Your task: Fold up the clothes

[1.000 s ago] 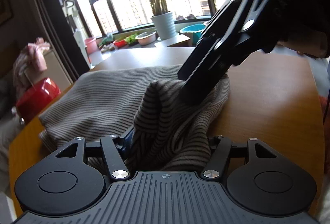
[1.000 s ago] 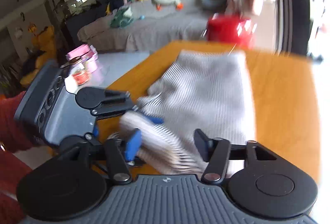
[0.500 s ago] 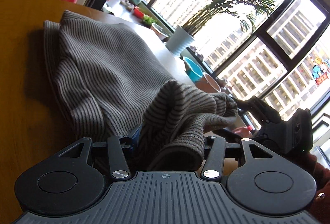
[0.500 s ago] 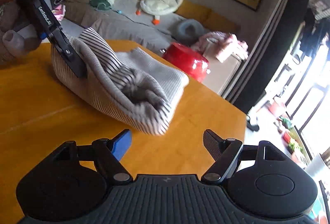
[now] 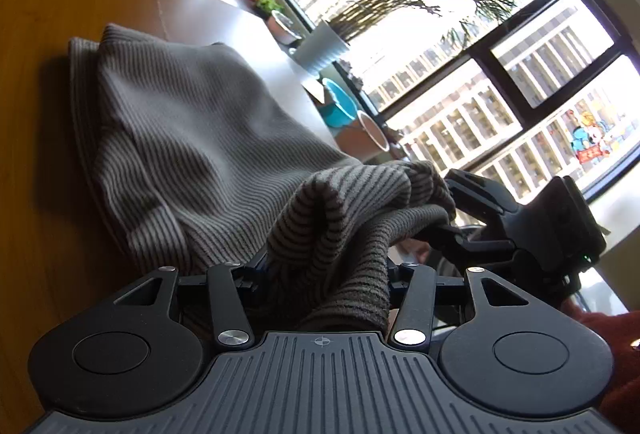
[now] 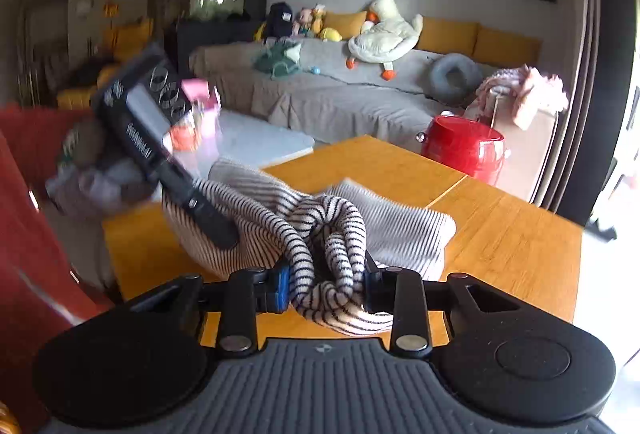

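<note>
Both hand-held grippers point(image 5: 326, 274) point(image 6: 324, 286) clamp bunched striped garment point(image 5: 192, 138) over wooden table point(image 6: 500, 226)

Striped knit garment point(image 5: 192, 138) spread on wooden table point(image 5: 40, 34), near end bunched and clamped in left gripper point(image 5: 324, 274); right gripper point(image 5: 472, 210) gripping far fold beyond table's right edge.
</note>
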`<state>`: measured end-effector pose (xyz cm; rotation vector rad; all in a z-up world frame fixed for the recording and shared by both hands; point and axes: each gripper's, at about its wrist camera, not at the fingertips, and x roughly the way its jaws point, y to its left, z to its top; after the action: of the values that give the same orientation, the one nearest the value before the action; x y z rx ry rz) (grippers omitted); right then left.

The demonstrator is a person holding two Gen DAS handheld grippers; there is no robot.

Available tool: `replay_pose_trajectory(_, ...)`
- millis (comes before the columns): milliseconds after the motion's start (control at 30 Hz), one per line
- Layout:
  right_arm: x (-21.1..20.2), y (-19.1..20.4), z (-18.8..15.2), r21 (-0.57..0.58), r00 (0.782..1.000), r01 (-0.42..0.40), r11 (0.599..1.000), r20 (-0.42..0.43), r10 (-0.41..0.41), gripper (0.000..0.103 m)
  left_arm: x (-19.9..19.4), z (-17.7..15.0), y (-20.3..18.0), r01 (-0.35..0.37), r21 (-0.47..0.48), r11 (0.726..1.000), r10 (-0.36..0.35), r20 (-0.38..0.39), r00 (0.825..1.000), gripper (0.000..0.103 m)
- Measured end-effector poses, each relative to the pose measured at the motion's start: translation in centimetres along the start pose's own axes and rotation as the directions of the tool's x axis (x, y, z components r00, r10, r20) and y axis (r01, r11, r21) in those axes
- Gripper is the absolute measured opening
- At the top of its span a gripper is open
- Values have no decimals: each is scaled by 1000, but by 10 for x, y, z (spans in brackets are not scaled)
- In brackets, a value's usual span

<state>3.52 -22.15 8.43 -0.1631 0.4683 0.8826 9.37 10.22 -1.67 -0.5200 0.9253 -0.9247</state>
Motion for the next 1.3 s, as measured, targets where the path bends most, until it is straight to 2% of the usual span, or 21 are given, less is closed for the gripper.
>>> replay_pose_trajectory(67,-3,-23,17,95,998,-56,994,41,52,31,-7,13,-11,16,46,999,-17,19,1000,54)
replay_pose_trajectory(167,36,-74,33,215,994,-88,973,85,71,31,-13,40,-16,-10,107,994,2,72,997,60)
replay_pose_trajectory(267,105,-122,30,352,999,-33,936,31,24,29,-6,71,16,-84,45,995,79,116,990,62)
replay_pose_trajectory(367,160,-148,16,394,997,50,918,-74,-23,28,3,87,62,-137,-93,986,148,125,981,66)
replay_pose_trajectory(433,176,-159,8,427,996,54,903,-93,-16,28,1,85,81,-137,-142,980,156,136,978,69)
replay_pose_trajectory(500,179,-165,6,452,996,37,891,-86,3,28,-8,80,78,-176,-104,979,192,170,967,78)
replay_pose_trajectory(567,181,-162,7,434,996,36,900,-91,4,28,-22,75,60,-261,-19,965,258,233,937,82)
replay_pose_trajectory(633,182,-155,10,393,994,45,919,-105,-3,28,-35,71,41,-342,60,938,309,305,901,83)
replay_pose_trajectory(667,182,-151,10,373,994,48,927,-113,-7,28,-39,70,28,-366,96,926,315,344,885,83)
replay_pose_trajectory(700,183,-147,12,344,992,53,937,-122,-12,28,-42,71,16,-372,127,919,303,376,876,83)
replay_pose_trajectory(733,185,-144,15,310,991,59,949,-131,-19,28,-39,72,5,-360,156,920,276,396,876,83)
replay_pose_trajectory(833,187,-131,31,177,989,70,982,-142,-45,28,-11,74,-16,-310,256,916,203,371,906,83)
replay_pose_trajectory(900,185,-119,49,79,991,61,995,-121,-51,27,12,73,-10,-331,269,904,234,336,912,77)
replay_pose_trajectory(1000,194,-110,68,0,993,29,1000,-117,-29,25,36,70,5,-372,259,891,293,298,909,78)
replay_pose_trajectory(1100,219,-107,71,-37,987,6,999,-163,-12,24,23,53,31,-360,187,914,295,303,906,79)
replay_pose_trajectory(1167,239,-113,67,-5,979,-1,1000,-203,0,26,16,46,42,-372,170,913,309,308,900,79)
replay_pose_trajectory(1300,264,-128,59,92,974,21,996,-227,1,36,13,44,47,-410,176,895,338,333,880,77)
